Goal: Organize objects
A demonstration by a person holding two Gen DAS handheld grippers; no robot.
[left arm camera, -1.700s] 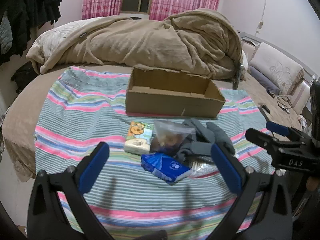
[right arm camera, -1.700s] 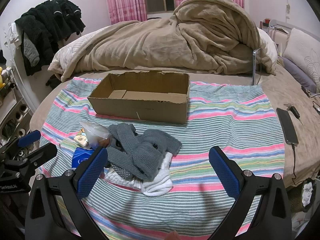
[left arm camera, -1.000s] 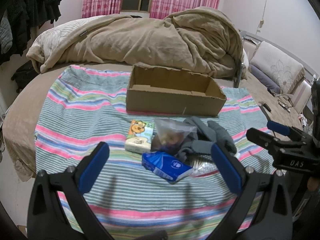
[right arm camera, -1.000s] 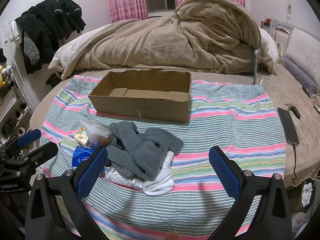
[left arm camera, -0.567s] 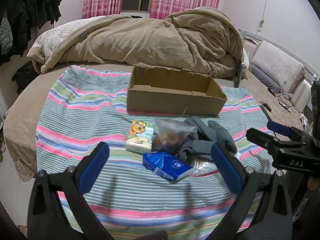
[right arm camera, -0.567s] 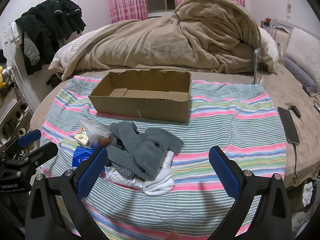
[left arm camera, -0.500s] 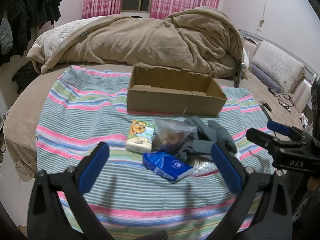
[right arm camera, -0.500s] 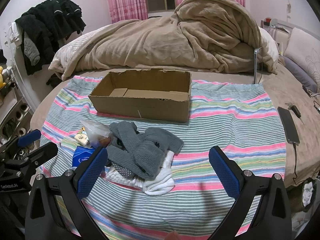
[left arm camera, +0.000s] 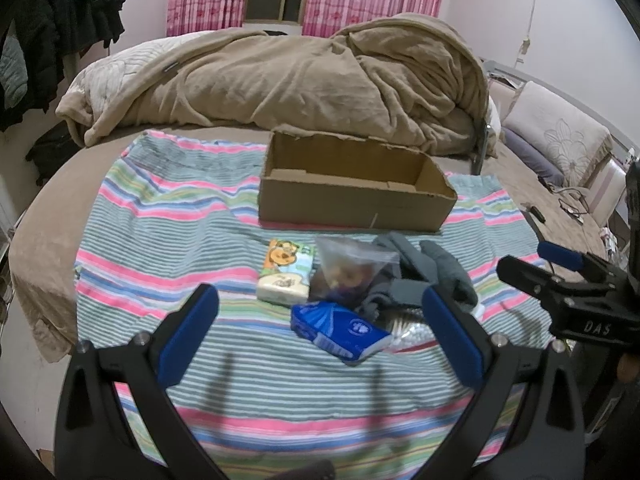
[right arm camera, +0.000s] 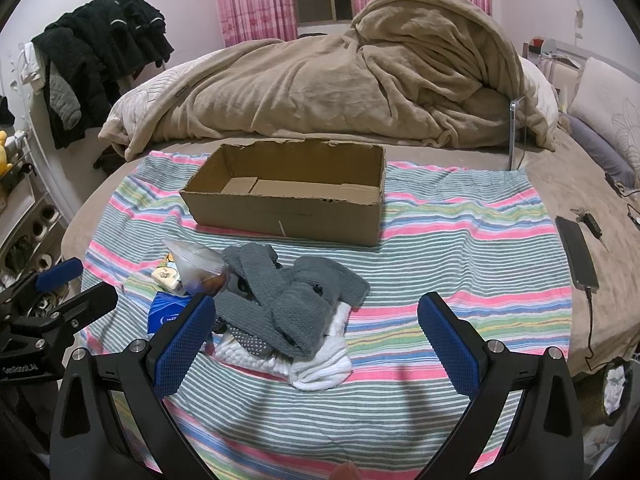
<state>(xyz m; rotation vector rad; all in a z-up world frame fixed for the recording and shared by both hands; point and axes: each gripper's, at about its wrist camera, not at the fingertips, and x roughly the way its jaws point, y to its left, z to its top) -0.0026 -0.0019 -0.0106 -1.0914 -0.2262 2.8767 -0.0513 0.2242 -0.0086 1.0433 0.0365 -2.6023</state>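
blanket [right arm camera: 440, 240] pink/green/blue stripes | box [right arm camera: 288, 216] brown | socks [right arm camera: 296, 304] grey | curtains [right arm camera: 256, 0] pink

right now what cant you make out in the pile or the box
- Clear bag contents: blurred in both views.
- Blue packet: print too small; right gripper finger covers it in the right view.
- Cardboard box floor: near wall hides it, left view.

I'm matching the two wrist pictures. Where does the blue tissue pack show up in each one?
Left wrist view: the blue tissue pack lies just below centre, in full view on the striped cloth.
Right wrist view: the blue tissue pack sits at lower left, partly hidden behind a blue finger pad.
Shared landmark: the cardboard box beyond it.
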